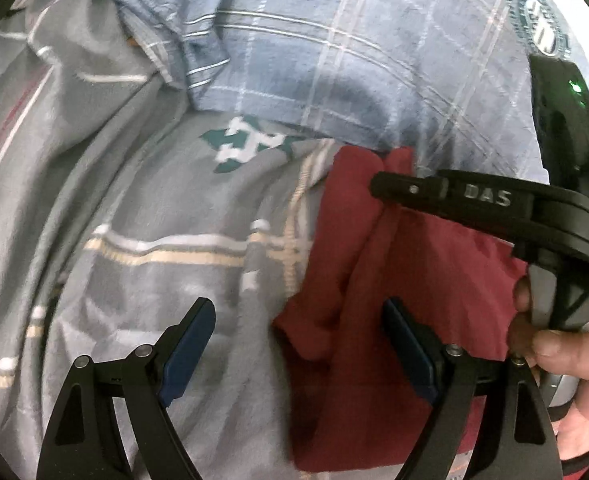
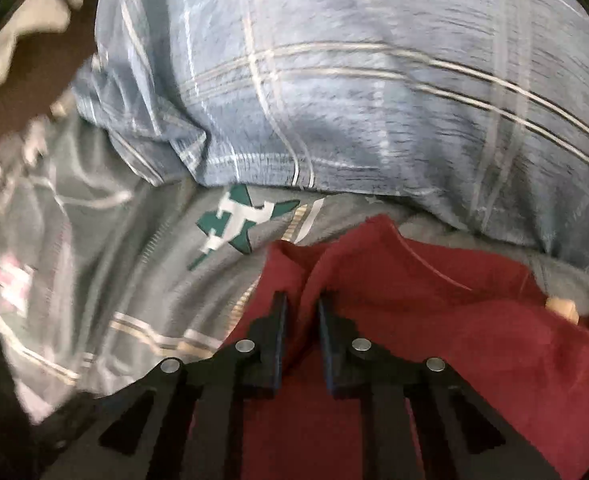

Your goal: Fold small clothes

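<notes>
A dark red garment (image 1: 414, 272) lies crumpled on grey plaid bedding (image 1: 154, 208). In the left wrist view my left gripper (image 1: 298, 308) hovers open over the garment's left edge, one blue pad above the bedding and the other above the red cloth. My right gripper (image 1: 376, 188) comes in from the right, its tip at the garment's far corner. In the right wrist view the right gripper (image 2: 300, 304) has its fingers close together, pinching a raised ridge of the red garment (image 2: 474, 320). A person's hand (image 1: 574, 360) holds the right gripper's handle.
A blue plaid quilt or pillow (image 1: 334, 60) (image 2: 374, 100) bulges just behind the garment. The grey bedding carries a green star emblem (image 1: 246, 148) (image 2: 234, 224). A dark brown surface and pale cloth (image 2: 22, 40) show at the far left.
</notes>
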Demonstrator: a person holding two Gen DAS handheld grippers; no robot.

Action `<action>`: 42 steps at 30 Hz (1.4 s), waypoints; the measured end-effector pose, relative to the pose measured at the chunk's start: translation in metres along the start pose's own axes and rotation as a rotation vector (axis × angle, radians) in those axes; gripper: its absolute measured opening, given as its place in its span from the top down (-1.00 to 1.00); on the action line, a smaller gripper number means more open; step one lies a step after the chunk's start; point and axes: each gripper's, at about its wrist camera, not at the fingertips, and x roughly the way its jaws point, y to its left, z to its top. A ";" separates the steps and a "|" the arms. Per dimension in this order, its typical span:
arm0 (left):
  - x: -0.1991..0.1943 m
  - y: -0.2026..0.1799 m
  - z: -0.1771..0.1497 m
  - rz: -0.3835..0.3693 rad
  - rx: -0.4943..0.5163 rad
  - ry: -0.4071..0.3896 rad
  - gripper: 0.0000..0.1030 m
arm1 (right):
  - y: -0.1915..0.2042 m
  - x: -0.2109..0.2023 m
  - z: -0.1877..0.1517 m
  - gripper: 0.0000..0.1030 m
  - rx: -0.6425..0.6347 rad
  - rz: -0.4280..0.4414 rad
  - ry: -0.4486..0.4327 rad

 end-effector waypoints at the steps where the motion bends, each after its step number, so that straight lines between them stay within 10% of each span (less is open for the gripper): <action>1: 0.002 -0.001 -0.001 -0.010 0.003 0.002 -0.64 | -0.001 -0.005 -0.001 0.76 0.002 0.005 -0.007; 8: 0.009 0.000 -0.002 -0.074 0.024 -0.016 0.27 | -0.028 -0.033 -0.001 0.89 0.071 0.068 -0.031; 14: -0.007 0.008 0.001 -0.119 -0.013 -0.068 0.51 | -0.005 -0.036 0.003 -0.30 0.065 0.152 -0.027; 22: -0.023 0.008 -0.003 -0.009 -0.015 -0.105 0.29 | 0.022 0.012 0.010 -0.27 0.022 0.009 0.076; 26: -0.030 0.006 -0.001 -0.034 -0.023 -0.115 0.17 | 0.023 0.031 0.012 0.34 -0.039 -0.109 0.039; 31: -0.041 -0.022 -0.009 -0.181 0.083 -0.113 -0.45 | -0.003 0.004 0.009 0.70 0.044 0.027 -0.018; 36: -0.030 -0.044 -0.022 -0.106 0.199 -0.102 -0.51 | -0.018 -0.038 0.003 0.72 0.077 0.112 -0.084; 40: -0.015 -0.039 -0.025 -0.089 0.151 -0.054 -0.09 | -0.023 -0.054 -0.001 0.72 0.089 0.166 -0.089; 42: -0.012 -0.038 -0.022 -0.078 0.142 -0.046 0.60 | -0.021 -0.052 -0.002 0.73 0.086 0.161 -0.083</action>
